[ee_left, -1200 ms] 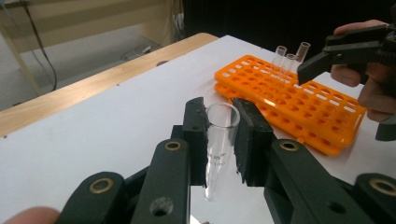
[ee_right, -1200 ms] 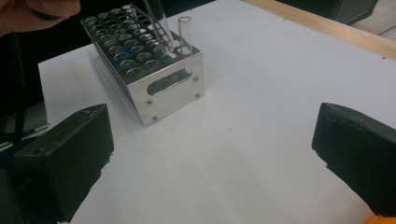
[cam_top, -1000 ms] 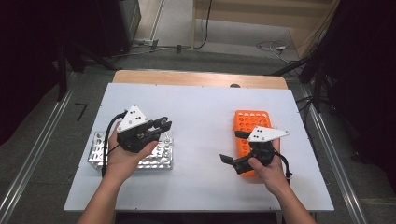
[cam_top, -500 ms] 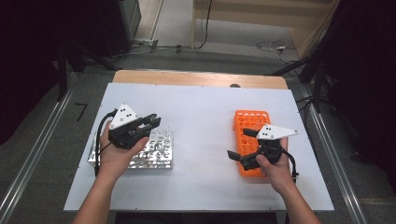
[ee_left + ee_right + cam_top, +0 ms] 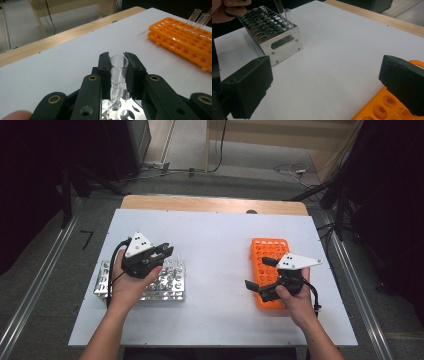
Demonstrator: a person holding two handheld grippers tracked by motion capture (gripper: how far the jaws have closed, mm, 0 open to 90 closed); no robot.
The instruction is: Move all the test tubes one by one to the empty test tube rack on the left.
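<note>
One test tube (image 5: 118,72) is clenched in your left tool (image 5: 156,256), entering the metal rack (image 5: 172,285); your right tool (image 5: 329,87) hangs released; two tubes (image 5: 198,20) wait in the orange rack (image 5: 269,251).

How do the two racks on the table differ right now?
The metal rack is shiny silver with solid side walls; the orange rack is plastic, built as two thin perforated layers. The metal rack sits under the left tool, which is shut on a clear tube above its holes. The orange rack lies by the right tool, whose jaws stand open and empty, and has two tubes standing at one end. Both have a grid of round holes.
</note>
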